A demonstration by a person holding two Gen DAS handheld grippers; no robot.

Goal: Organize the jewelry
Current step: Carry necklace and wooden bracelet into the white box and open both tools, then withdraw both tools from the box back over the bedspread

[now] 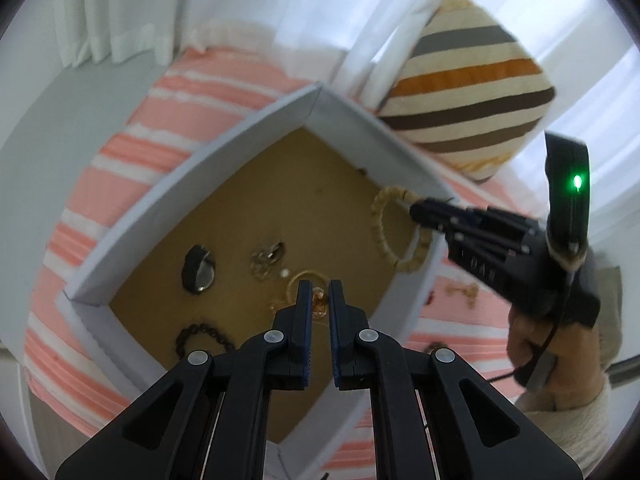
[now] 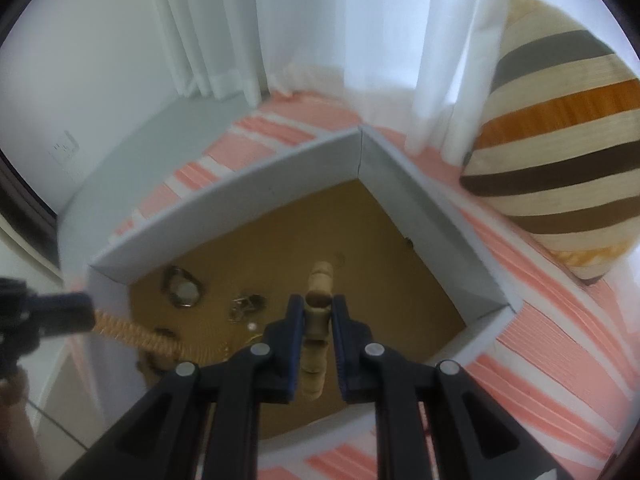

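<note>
Nearest us, our left gripper (image 1: 320, 300) pinches a springy gold coil (image 2: 132, 334) while our right gripper (image 2: 318, 312) clamps a light, stiff woven bangle (image 1: 394, 226) by its rim, above the box (image 1: 192, 176) on the bed (image 1: 132, 148).

Black hand-held gripper (image 1: 319, 294) with blue pads, silver rivets, green light.

The box (image 1: 224, 168) is open on top, its 4 walls the only barrier. The far floor (image 2: 320, 220) lies bare. A watch (image 1: 199, 269), earrings (image 1: 266, 258) and chain (image 1: 202, 338) crowd the near-left part. A pillow (image 2: 560, 152) and curtain (image 2: 400, 60) close the far side.
</note>
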